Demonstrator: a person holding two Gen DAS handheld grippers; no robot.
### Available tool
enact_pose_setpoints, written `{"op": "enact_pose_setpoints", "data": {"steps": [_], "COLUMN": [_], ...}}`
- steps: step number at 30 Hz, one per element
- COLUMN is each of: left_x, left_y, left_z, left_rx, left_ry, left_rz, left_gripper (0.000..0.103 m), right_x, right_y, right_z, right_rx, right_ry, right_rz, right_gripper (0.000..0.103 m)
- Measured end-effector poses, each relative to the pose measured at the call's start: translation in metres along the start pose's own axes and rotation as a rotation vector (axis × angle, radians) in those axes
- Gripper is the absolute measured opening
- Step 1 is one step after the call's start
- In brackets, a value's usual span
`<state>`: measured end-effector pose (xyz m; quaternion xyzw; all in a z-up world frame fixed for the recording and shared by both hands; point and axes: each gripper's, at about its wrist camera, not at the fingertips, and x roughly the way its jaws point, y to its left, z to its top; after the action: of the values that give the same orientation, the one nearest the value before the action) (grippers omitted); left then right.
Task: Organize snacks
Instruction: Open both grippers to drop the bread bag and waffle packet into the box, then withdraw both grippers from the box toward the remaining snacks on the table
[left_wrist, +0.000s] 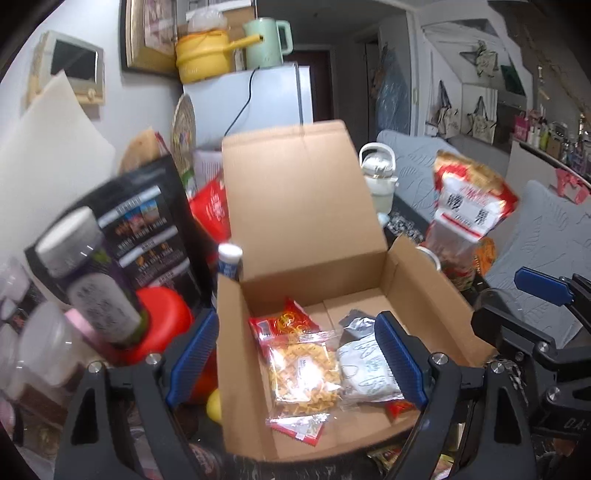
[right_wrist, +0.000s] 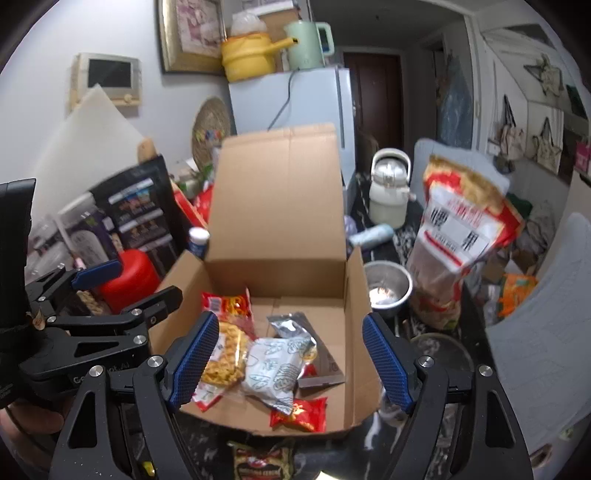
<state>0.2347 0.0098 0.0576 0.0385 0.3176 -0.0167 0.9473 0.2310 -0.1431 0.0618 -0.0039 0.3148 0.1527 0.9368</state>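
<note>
An open cardboard box (left_wrist: 314, 258) (right_wrist: 280, 236) stands on the dark table with its lid up. Inside lie several snack packets: a clear bag of yellow twists (left_wrist: 304, 373) (right_wrist: 225, 358), a white packet (left_wrist: 365, 369) (right_wrist: 277, 365), a silver packet (left_wrist: 356, 321) (right_wrist: 291, 325) and red packets (left_wrist: 284, 323) (right_wrist: 227, 304). My left gripper (left_wrist: 295, 363) is open and empty above the box's front. My right gripper (right_wrist: 288, 365) is open and empty above the box's front. A dark snack bag (right_wrist: 264, 461) lies in front of the box.
A large red and white bag (left_wrist: 469, 214) (right_wrist: 458, 236) stands right of the box beside a steel bowl (right_wrist: 388, 288) and a white kettle (right_wrist: 389, 192). A red jar (left_wrist: 162, 317) (right_wrist: 127, 277), a bottle (left_wrist: 92, 277) and a black bag (left_wrist: 147, 221) crowd the left.
</note>
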Motion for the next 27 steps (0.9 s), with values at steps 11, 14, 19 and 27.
{"op": "enact_pose_setpoints", "data": {"steps": [11,14,19,27], "left_x": [-0.071,-0.084,-0.1,-0.111], "left_y": [-0.007,-0.01,-0.012,-0.012], "left_z": [0.001,-0.005,-0.023,-0.056], "left_rx": [0.02,0.035,0.038,0.04], "left_ry": [-0.07,-0.081,-0.071,-0.038], "left_rz": [-0.044,-0.05,-0.084,-0.124], "left_gripper": [0.087,0.087,0.087,0.087], "right_x": [-0.072,-0.086,-0.107,-0.124], "right_y": [0.013,0.016,0.02,0.028], "right_z": [0.001,-0.004,-0.019,-0.054], "right_rx": [-0.032,-0.041,-0.047,-0.051], "right_ry": [-0.098,-0.108,-0.12,-0.111], "right_rz": [-0.013,-0.017,-0.024,-0.014], "right_gripper": [0.081,0.081,0.081,0.082]}}
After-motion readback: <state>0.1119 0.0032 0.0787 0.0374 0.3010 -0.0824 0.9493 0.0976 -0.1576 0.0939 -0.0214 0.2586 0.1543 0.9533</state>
